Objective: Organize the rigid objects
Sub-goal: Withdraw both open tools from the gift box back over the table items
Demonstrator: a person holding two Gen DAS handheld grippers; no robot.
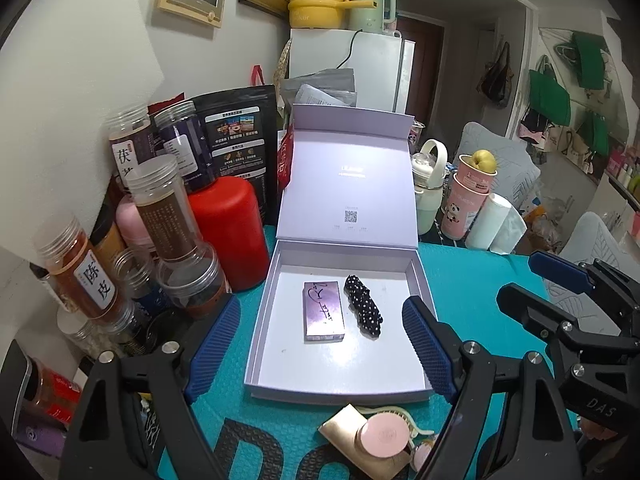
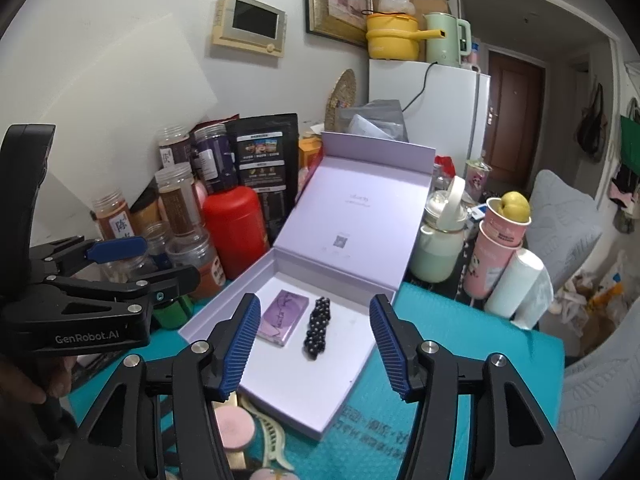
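Note:
An open lilac box (image 1: pixel 264 312) (image 2: pixel 320 392) lies on the teal mat, its lid propped up behind. Inside it sit a small purple box (image 1: pixel 324 312) (image 2: pixel 283 317) and, to its right, a black dotted hair clip (image 1: pixel 363 306) (image 2: pixel 318 326). In front of the lilac box lie a gold card (image 1: pixel 344 426), a pink round compact (image 1: pixel 383 436) (image 2: pixel 236 428) and a cream hair claw (image 1: pixel 420 430) (image 2: pixel 272 436). My left gripper (image 1: pixel 320 304) hovers open above the box's near half with nothing between its fingers. My right gripper (image 2: pixel 314 302) is also open and empty, beside the left.
Several clear jars (image 1: pixel 168 216) and a red canister (image 1: pixel 228 232) crowd the left of the box. A mint bottle (image 1: pixel 426 192), stacked pink cups (image 1: pixel 468 200) holding a yellow fruit, and a white roll (image 1: pixel 492 224) stand at the right rear. Teal mat (image 1: pixel 460 272) shows right of the box.

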